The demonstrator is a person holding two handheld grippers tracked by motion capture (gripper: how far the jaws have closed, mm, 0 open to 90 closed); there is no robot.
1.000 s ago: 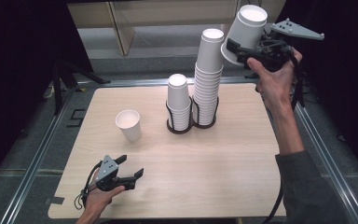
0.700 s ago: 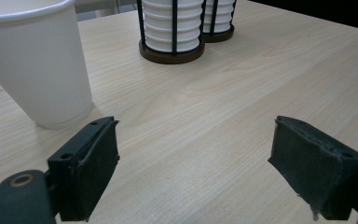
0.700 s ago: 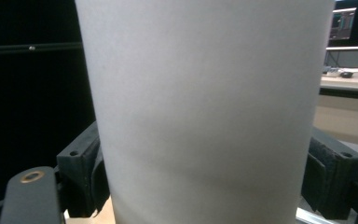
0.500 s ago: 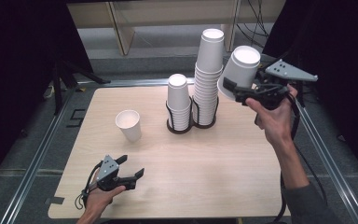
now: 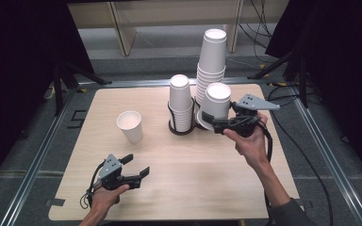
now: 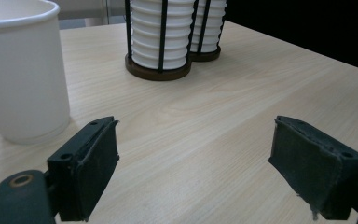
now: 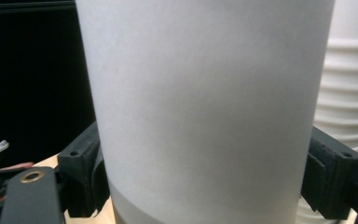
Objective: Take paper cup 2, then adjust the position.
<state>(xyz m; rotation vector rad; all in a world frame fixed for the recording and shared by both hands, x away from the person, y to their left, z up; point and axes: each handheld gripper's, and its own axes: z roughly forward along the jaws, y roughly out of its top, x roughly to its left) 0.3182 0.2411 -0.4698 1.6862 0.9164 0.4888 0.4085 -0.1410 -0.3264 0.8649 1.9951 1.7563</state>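
While my right claw grips a white paper cup right of centre in the high view, the cup is upside down and tilted, its closed base up, held in front of the foot of the tall stack of cups. A shorter stack stands in a black wire holder just left of it. A single upright cup stands alone on the bench, left of centre. My left claw rests low at the lower left of the frame, its jaws apart with nothing between them.

In the left gripper view, my two black pads stand wide apart over bare bench. The single cup sits at the upper left, just beyond the left pad, and the wire holder with its stacked cups stands at top centre.

In the right gripper view, the held cup takes up the middle of the frame, my pads pressed on its two sides. The ribbed rims of the tall stack show at the right edge.
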